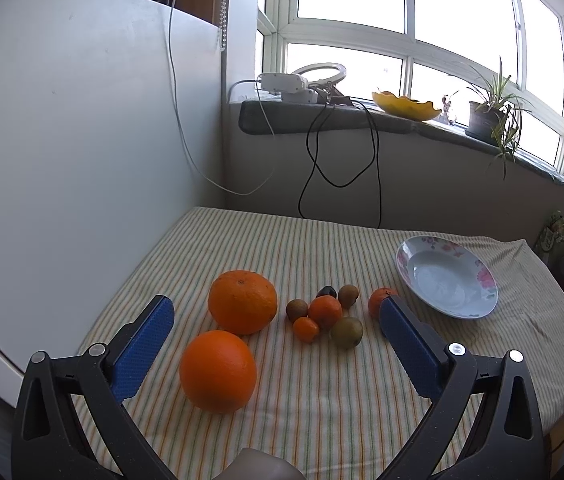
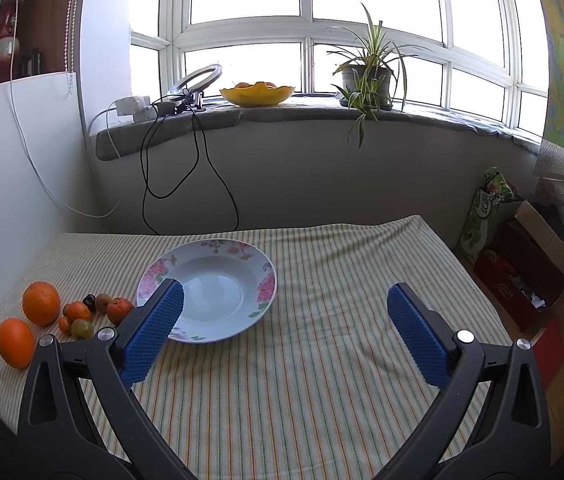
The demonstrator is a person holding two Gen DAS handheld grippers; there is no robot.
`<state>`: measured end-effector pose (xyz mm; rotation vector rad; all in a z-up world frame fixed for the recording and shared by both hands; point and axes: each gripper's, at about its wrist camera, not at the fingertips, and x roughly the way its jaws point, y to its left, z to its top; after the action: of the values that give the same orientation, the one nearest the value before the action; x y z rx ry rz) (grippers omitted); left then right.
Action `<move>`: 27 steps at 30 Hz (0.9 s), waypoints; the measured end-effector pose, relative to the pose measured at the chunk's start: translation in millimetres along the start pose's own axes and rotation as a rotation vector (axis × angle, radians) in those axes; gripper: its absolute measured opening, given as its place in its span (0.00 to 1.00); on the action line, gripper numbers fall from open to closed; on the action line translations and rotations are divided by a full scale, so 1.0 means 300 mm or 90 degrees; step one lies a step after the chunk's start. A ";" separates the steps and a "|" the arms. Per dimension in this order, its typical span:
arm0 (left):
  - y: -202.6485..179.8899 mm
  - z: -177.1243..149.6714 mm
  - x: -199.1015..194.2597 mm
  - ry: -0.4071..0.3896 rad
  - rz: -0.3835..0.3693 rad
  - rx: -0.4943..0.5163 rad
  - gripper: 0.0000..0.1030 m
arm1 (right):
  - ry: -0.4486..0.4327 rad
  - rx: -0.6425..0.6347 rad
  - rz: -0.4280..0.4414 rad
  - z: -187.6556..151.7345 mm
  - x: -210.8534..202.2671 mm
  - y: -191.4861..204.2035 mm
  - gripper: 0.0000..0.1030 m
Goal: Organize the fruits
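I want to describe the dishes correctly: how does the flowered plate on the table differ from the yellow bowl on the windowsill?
The flowered plate is white with pink blossoms on a smooth round rim; the yellow bowl is plain yellow with a wavy edge. The plate lies empty on the striped cloth; the bowl holds something orange, too small to identify. Both are wide and shallow.

Bare cloth (image 2: 321, 360) beside plate (image 2: 266, 276)
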<state>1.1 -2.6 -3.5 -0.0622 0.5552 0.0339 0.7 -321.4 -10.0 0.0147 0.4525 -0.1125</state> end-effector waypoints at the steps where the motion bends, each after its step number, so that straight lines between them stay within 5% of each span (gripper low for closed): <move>1: 0.000 0.000 0.000 0.001 0.000 -0.001 0.99 | 0.000 0.000 0.000 0.000 0.000 0.000 1.00; 27: -0.007 -0.002 0.001 0.003 0.002 -0.002 0.99 | 0.000 0.000 0.001 -0.003 0.007 0.012 1.00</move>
<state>1.3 -4.6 -4.0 -0.0651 0.5598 0.0373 2.7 -318.0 -11.8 0.0152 0.4530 -0.1109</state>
